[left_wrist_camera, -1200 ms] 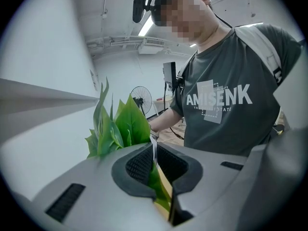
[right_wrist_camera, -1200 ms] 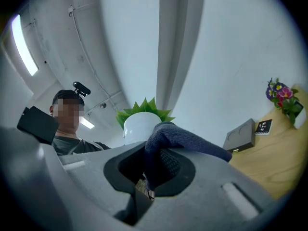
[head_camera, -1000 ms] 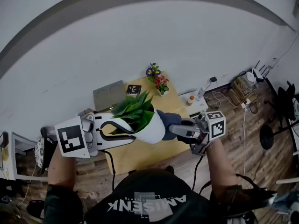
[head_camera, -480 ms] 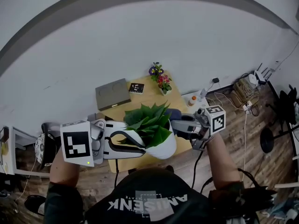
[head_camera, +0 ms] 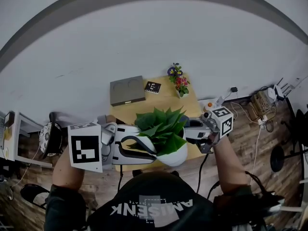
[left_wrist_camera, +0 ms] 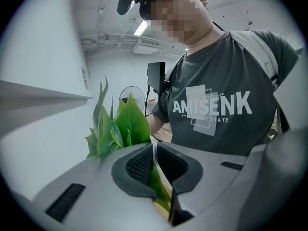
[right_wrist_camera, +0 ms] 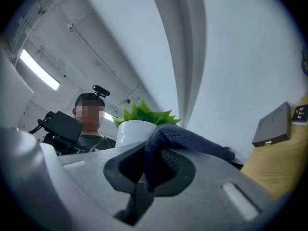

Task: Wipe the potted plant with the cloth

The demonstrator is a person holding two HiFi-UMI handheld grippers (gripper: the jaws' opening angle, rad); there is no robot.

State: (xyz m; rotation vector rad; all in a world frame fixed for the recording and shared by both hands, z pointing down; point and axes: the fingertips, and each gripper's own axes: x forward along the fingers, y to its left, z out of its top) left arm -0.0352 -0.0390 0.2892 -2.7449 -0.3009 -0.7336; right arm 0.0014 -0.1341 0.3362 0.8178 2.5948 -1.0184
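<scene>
From the head view, the left gripper (head_camera: 149,149) reaches in from the left and its jaws meet the near rim of the potted plant (head_camera: 163,129). The plant's white pot hangs above the yellow worktop (head_camera: 161,100). The right gripper (head_camera: 188,130) comes in from the opposite side, its jaws tucked against the leaves on the pot's right. Beyond both sets of jaws, on the far part of the worktop, lie a grey box (head_camera: 127,90), a small black card (head_camera: 152,86) and a small pot of flowers (head_camera: 178,81).

In the left gripper view, the left gripper (left_wrist_camera: 155,150) has its jaws clenched on the pot's thin white rim. One green leaf (left_wrist_camera: 156,186) is caught low between the pads. The rest of the potted plant's foliage (left_wrist_camera: 120,124) rises just past the jaws on the left, with the person's grey shirt (left_wrist_camera: 216,109) behind it.

In the right gripper view, the right gripper (right_wrist_camera: 154,159) is clamped on the dark blue cloth (right_wrist_camera: 192,141), which bunches between the pads and drapes over the right-hand jaw. The potted plant (right_wrist_camera: 137,131) stands just beyond the jaw tips, close to the cloth's fold; whether they touch cannot be told. The grey box (right_wrist_camera: 272,126) lies well off to the right on the worktop (right_wrist_camera: 284,172).
</scene>
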